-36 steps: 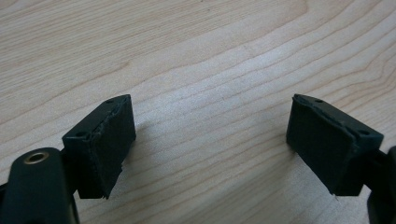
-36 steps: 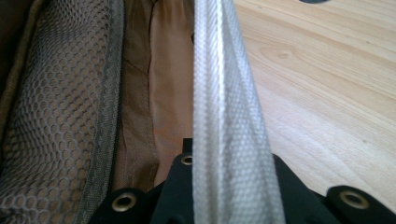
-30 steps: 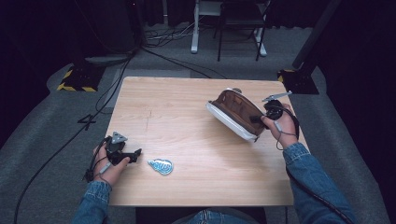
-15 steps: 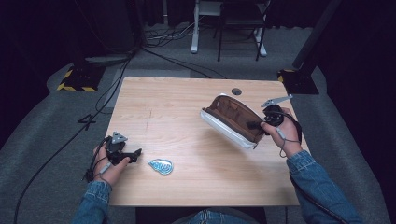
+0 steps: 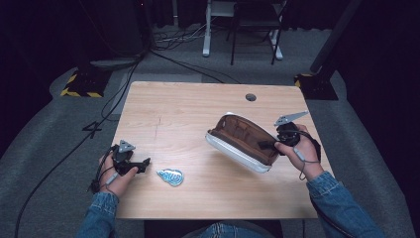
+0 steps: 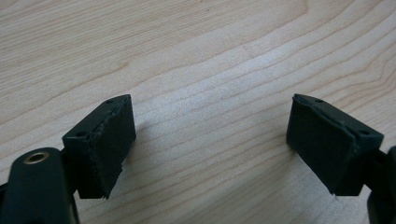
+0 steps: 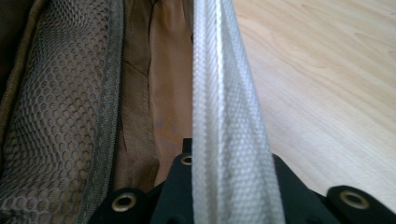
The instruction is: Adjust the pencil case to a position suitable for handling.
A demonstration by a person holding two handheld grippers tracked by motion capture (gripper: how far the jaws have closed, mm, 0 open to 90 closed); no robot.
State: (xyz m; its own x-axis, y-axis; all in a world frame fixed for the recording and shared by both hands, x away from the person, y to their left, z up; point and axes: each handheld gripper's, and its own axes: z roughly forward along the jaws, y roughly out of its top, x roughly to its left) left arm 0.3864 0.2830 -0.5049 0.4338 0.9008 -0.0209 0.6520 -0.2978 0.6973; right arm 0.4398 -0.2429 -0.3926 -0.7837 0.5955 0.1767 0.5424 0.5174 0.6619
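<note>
- Right gripper (image 5: pixel 267 145) clenched on the near wall of an open case (image 5: pixel 242 141), white outside, brown lining; gripped at the case's right end.
- Right gripper view: white ribbed rim (image 7: pixel 229 116) of the case running up between the fingers, mesh pocket (image 7: pixel 56 102) and brown lining to its left, bare table (image 7: pixel 327 84) to its right.
- Case right of the table's centre, tilted, opening facing up and away; cannot tell whether the low end touches the wood.
- Left gripper (image 5: pixel 141 164) resting at the left near edge of the table (image 5: pixel 173 114), fingers (image 6: pixel 100 140) released, spread wide, nothing between them.
- Small blue-and-white packet (image 5: pixel 171 176) lying flat just right of the left gripper, apart from it.
- Round hole (image 5: pixel 251 97) in the table beyond the case.
</note>
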